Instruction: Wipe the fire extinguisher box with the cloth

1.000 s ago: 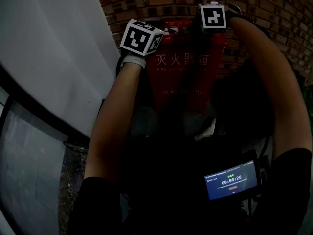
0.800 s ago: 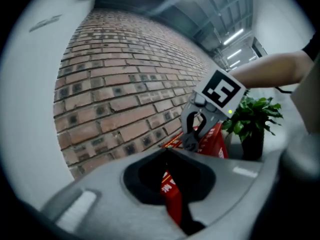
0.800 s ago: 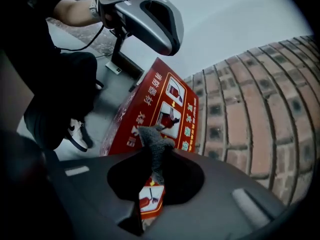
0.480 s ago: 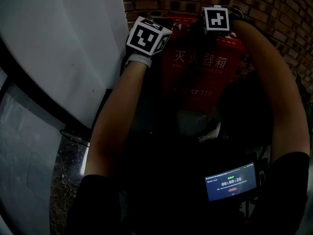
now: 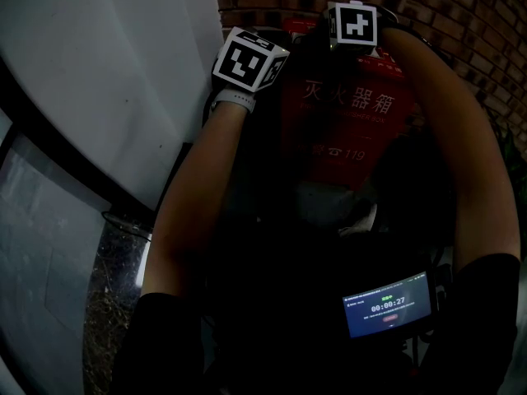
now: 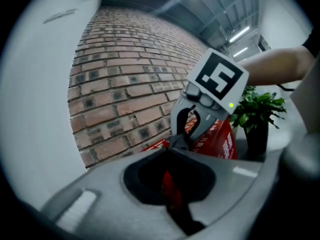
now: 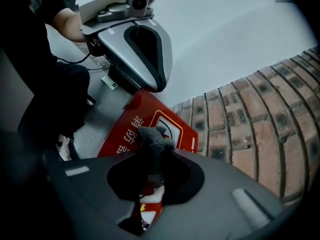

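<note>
Red fire extinguisher box [image 5: 346, 130] on the floor, backed against the brick wall [image 5: 461, 6], long axis running along that wall. Grey cloth [image 7: 155, 136] bunched over the box's top face, near the wall side; contact not certain. Right tool [image 7: 149, 154] clamped on the cloth, box directly ahead and below, so the nearer one for a sweep along the top. Left tool [image 6: 172, 145] off the box's left end, jaws together, apparently empty.

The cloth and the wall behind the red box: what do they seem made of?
The cloth looks like grey knitted or terry fabric: fuzzy, nubbly surface. The wall is reddish brick, matte, with visible mortar joints.
</note>
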Motion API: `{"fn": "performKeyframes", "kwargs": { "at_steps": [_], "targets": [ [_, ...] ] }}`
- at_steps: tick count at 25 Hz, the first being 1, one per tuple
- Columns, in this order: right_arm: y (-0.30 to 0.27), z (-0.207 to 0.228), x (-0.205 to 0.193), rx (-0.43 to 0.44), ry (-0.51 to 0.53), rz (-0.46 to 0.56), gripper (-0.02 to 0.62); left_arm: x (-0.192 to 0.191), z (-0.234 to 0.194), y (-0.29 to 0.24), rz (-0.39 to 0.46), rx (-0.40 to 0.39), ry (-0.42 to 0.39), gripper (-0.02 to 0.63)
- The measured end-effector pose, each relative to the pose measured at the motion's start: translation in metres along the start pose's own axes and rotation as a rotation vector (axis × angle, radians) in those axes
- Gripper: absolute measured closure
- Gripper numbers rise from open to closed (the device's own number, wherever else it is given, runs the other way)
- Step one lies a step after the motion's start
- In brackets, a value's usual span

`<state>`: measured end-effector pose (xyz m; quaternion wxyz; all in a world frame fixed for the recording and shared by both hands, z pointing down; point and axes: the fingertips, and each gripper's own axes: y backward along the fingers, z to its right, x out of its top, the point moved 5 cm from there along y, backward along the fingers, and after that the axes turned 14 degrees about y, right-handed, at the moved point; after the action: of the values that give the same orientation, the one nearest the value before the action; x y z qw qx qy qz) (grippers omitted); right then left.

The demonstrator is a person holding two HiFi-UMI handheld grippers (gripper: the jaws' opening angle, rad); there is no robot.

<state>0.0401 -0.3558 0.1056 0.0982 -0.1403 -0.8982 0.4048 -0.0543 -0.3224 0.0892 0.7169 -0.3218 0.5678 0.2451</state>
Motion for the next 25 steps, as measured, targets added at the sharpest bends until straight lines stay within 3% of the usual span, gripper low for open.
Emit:
{"fn": "performKeyframes", "kwargs": {
  "at_steps": [4, 9, 25],
  "targets": [
    [-0.001, 0.001, 0.004, -0.001, 0.004, -0.009, 0.561, 0.002, 0.0, 0.002, 0.004, 0.003, -0.003, 0.603],
    [0.004, -0.015, -0.01, 0.076, -0.051, -0.039, 0.561, 0.005, 0.014, -0.004, 0.005, -0.016, -0.01, 0.603],
    [0.058, -0.091, -0.126, 0.106, -0.213, -0.169, 0.561, 0.025, 0.113, -0.056, 0.002, -0.145, -0.038, 0.603]
  ]
}}
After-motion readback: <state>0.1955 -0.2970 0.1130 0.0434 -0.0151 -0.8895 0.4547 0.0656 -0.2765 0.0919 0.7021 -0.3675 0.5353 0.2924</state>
